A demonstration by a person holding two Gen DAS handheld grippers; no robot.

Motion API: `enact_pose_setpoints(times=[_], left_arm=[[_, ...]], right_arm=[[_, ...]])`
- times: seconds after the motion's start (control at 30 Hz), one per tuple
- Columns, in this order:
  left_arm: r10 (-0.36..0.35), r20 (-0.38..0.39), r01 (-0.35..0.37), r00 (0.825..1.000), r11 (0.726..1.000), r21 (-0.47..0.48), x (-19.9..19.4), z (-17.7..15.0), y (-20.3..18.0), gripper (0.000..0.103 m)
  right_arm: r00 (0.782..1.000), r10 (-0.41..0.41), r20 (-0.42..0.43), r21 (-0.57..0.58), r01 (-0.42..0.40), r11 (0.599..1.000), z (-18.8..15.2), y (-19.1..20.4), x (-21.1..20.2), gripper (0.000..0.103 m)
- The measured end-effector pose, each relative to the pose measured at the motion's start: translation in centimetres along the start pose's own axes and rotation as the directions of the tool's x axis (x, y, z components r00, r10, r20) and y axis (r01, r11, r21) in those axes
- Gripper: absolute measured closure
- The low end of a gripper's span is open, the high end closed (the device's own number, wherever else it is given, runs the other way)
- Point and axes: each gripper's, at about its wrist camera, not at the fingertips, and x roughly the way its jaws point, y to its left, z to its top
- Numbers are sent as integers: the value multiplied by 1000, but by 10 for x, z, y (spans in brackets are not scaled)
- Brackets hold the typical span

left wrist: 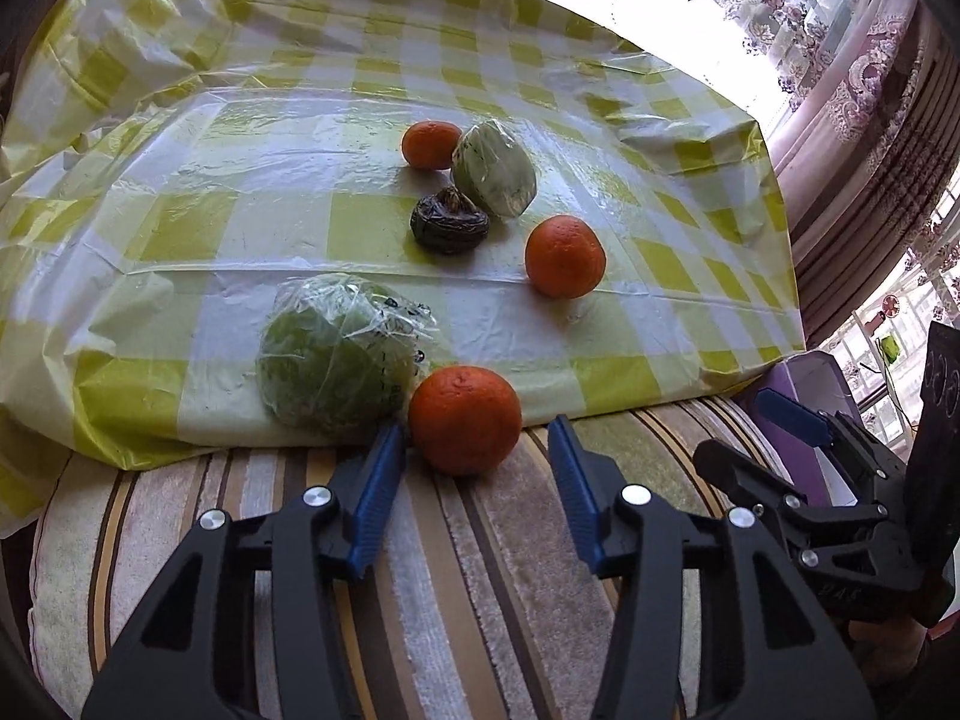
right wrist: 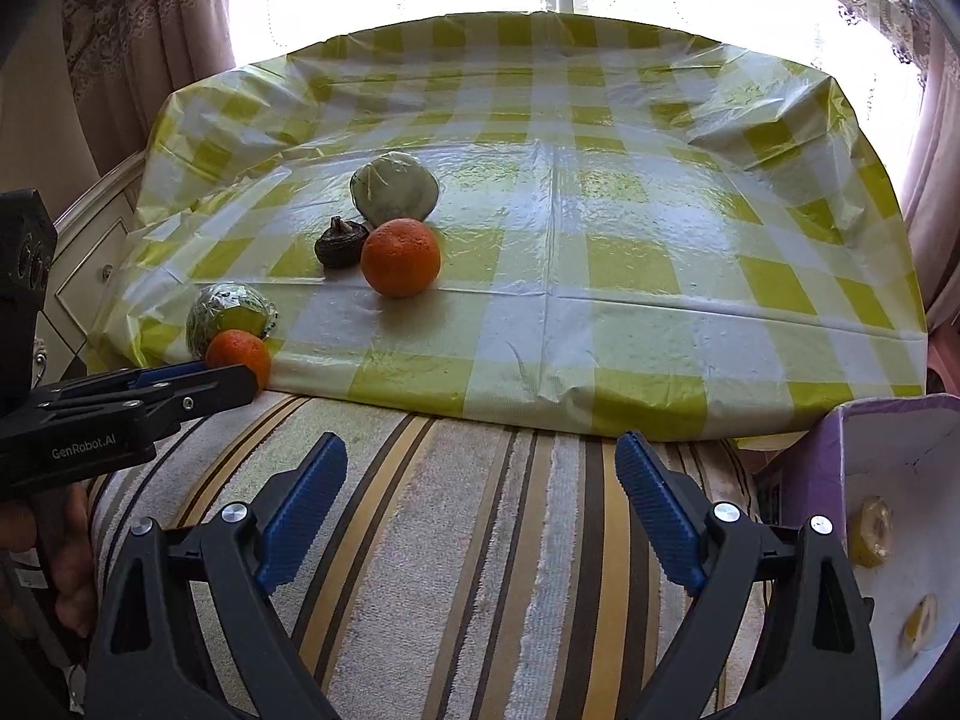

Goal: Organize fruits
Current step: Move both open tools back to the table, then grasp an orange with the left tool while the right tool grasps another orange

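- We see the left gripper with its blue fingers spread wide and clasping nothing; the nearest orange sits just ahead, between the fingertips, at the edge of the checked plastic cloth, partly on the striped cushion.
- A wrapped dark-green fruit lies just beyond the left finger, touching that orange.
- Farther ahead of the fingers we note a second orange, a dark wrinkled fruit, a wrapped pale-green fruit and a third orange, the last three clustered together.
- We see the right gripper likewise wide open and empty, its fingers over the striped cushion, well short of the cloth.
- To the right of the right fingers stands a purple box; yellow pieces lie inside it, too blurred for us to identify.
- In the right wrist view, the left gripper enters from the left, its fingertips beside the nearest orange.
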Motion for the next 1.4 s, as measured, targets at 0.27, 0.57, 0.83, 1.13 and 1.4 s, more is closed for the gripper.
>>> enact_pose_setpoints(times=[0.27, 0.57, 0.83, 1.13, 1.4], left_arm=[[21, -3, -21, 1000, 1000, 14, 8, 7, -1, 65], [38, 30, -39, 999, 999, 33, 8, 4, -5, 66], [26, 55, -28, 998, 999, 36, 4, 0, -4, 66], [14, 68, -16, 998, 1000, 25, -5, -8, -2, 66], [27, 72, -29, 997, 999, 32, -7, -11, -5, 66]], right_arm=[[1000, -7, 23, 0, 7, 1000, 20, 7, 12, 15], [999, -10, 51, -19, 11, 1000, 54, 22, 36, 16], [999, -11, 32, -38, 12, 999, 72, 33, 57, 18], [1000, -21, 13, -47, 21, 999, 80, 38, 71, 23], [1000, 19, -12, -56, -20, 998, 82, 39, 81, 52]])
